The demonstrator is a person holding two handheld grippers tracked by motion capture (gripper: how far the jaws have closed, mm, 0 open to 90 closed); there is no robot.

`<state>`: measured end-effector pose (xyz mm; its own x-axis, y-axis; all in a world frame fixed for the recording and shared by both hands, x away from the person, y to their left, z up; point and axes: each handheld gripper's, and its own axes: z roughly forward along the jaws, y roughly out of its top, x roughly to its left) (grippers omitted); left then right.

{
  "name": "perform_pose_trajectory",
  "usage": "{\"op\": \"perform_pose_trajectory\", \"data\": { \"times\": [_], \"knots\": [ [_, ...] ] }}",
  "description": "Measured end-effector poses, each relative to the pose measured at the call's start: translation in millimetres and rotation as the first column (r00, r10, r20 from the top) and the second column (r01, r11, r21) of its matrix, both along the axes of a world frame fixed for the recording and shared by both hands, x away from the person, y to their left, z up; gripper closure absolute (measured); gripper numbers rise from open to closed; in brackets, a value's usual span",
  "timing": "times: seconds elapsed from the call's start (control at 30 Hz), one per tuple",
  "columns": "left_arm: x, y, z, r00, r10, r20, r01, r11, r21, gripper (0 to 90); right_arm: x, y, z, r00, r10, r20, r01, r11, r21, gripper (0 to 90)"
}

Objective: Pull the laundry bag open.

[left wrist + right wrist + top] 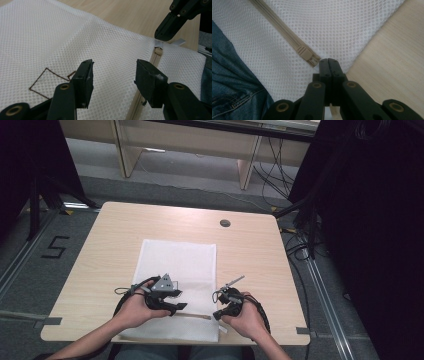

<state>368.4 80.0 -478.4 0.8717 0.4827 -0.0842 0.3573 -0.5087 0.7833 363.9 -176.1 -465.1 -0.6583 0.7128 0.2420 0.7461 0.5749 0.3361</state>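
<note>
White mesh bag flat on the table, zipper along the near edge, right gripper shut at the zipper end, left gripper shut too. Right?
Not quite: the left gripper is open, as the left gripper view shows, its jaws apart above the mesh bag beside the zipper. The right gripper is shut at the zipper end.

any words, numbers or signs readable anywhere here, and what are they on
"5": black figure marked on the grey floor left of the table.
A brown stitched square outline with a smaller mark beside it, no letters, on the white mesh bag, seen in the left gripper view.
Nothing to read on either tool, the zipper or the table.
</note>
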Motion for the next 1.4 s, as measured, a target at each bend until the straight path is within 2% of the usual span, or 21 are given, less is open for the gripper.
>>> {"op": "perform_pose_trajectory", "data": {
  "times": [0.1,0.17,0.3,0.33,0.4,0.43,0.5,0.53,0.57,0.6,0.67,0.8,0.9,0.93,1.0,1.1,1.2,1.23,1.3,1.37,1.4],
  "knots": [
    [-1.2,-2.7,0.1,0.9999,-0.015,-0.005,0.015,0.9998,0.010,51.5,0.7,0.3,-1.5,0.9999,0.012,0.008,-0.012,1.000,0.002,90.0],
    [-2.8,-6.8,0.3,0.9996,-0.029,-0.006,0.029,0.9996,0.005,54.0,-0.9,3.9,-1.0,0.9999,0.001,-0.012,0.000,1.000,0.007,90.0],
    [-4.4,-15.8,0.1,0.9977,-0.067,-0.012,0.067,0.9976,0.017,58.2,0.6,6.0,-4.5,0.9999,0.012,-0.006,-0.012,1.000,0.000,90.0],
    [-4.5,-21.1,-0.2,0.9955,-0.094,-0.011,0.094,0.9954,0.018,59.3,0.9,6.4,-8.1,0.9999,0.011,-0.004,-0.012,1.000,-0.003,90.0],
    [-6.0,-26.9,-0.4,0.9939,-0.109,-0.016,0.109,0.9939,0.012,61.7,1.6,5.7,-9.8,0.9999,0.007,-0.011,-0.007,1.000,-0.010,90.0],
    [-5.6,-28.9,-0.3,0.9921,-0.125,-0.012,0.125,0.9919,0.022,62.8,1.8,5.6,-10.5,0.9999,0.006,-0.014,-0.006,1.000,-0.011,90.0],
    [-6.6,-32.2,-1.4,0.9916,-0.128,-0.017,0.128,0.9917,0.011,66.8,2.2,6.1,-13.4,0.9997,0.001,-0.023,-0.001,1.000,-0.014,90.0],
    [-6.2,-34.2,-1.8,0.9896,-0.143,-0.013,0.143,0.9893,0.027,66.8,2.2,6.1,-13.4,0.9997,0.001,-0.023,-0.001,1.000,-0.014,90.0],
    [-6.8,-38.2,-3.1,0.9885,-0.151,-0.016,0.151,0.9884,0.019,67.7,3.0,6.2,-15.0,0.9997,0.015,-0.020,-0.015,1.000,-0.021,90.0],
    [-7.5,-42.2,-3.9,0.9867,-0.161,-0.023,0.162,0.9864,0.029,68.8,3.1,8.4,-15.4,0.9995,0.025,-0.018,-0.026,0.999,-0.032,90.0],
    [-8.1,-44.4,-4.7,0.9853,-0.169,-0.027,0.169,0.9851,0.029,69.3,2.3,10.4,-14.8,0.9997,0.020,-0.015,-0.021,0.999,-0.044,90.0],
    [-9.2,-51.2,-9.3,0.9810,-0.191,-0.032,0.193,0.9798,0.053,69.9,2.8,9.1,-16.0,0.9996,0.025,-0.017,-0.025,0.999,-0.034,90.0],
    [-9.5,-56.2,-14.2,0.9778,-0.205,-0.042,0.208,0.9758,0.068,70.1,1.7,9.4,-15.5,0.9994,0.006,-0.033,-0.007,0.999,-0.035,90.0],
    [-9.4,-59.7,-16.9,0.9759,-0.213,-0.048,0.216,0.9737,0.073,70.2,2.0,9.5,-16.5,0.9997,0.010,-0.021,-0.011,0.999,-0.031,90.0],
    [-9.7,-61.6,-18.2,0.9748,-0.218,-0.048,0.221,0.9726,0.073,70.6,2.7,9.0,-16.7,0.9997,0.021,-0.011,-0.022,0.999,-0.035,90.0],
    [-9.9,-66.2,-21.2,0.9714,-0.232,-0.048,0.236,0.9685,0.080,70.8,1.6,8.9,-15.8,0.9996,0.005,-0.028,-0.006,0.999,-0.033,90.0],
    [-10.7,-70.1,-24.3,0.9691,-0.242,-0.046,0.245,0.9653,0.089,70.8,2.1,8.5,-16.3,0.9997,0.011,-0.020,-0.012,0.999,-0.032,90.0],
    [-10.2,-70.8,-24.8,0.9669,-0.252,-0.041,0.255,0.9623,0.096,71.0,1.9,8.6,-16.1,0.9997,0.008,-0.024,-0.009,0.999,-0.033,90.0],
    [-11.0,-73.4,-27.3,0.9675,-0.249,-0.042,0.252,0.9627,0.097,71.4,2.3,8.6,-16.5,0.9997,0.006,-0.025,-0.007,0.999,-0.034,90.0],
    [-10.0,-74.1,-28.4,0.9639,-0.265,-0.030,0.266,0.9569,0.116,72.4,3.1,8.0,-17.0,0.9998,0.018,-0.013,-0.019,0.999,-0.033,90.0],
    [-10.2,-74.2,-28.7,0.9647,-0.260,-0.040,0.263,0.9582,0.112,72.8,3.1,8.0,-17.3,0.9997,0.019,-0.014,-0.020,0.999,-0.030,90.0]
  ]
}}
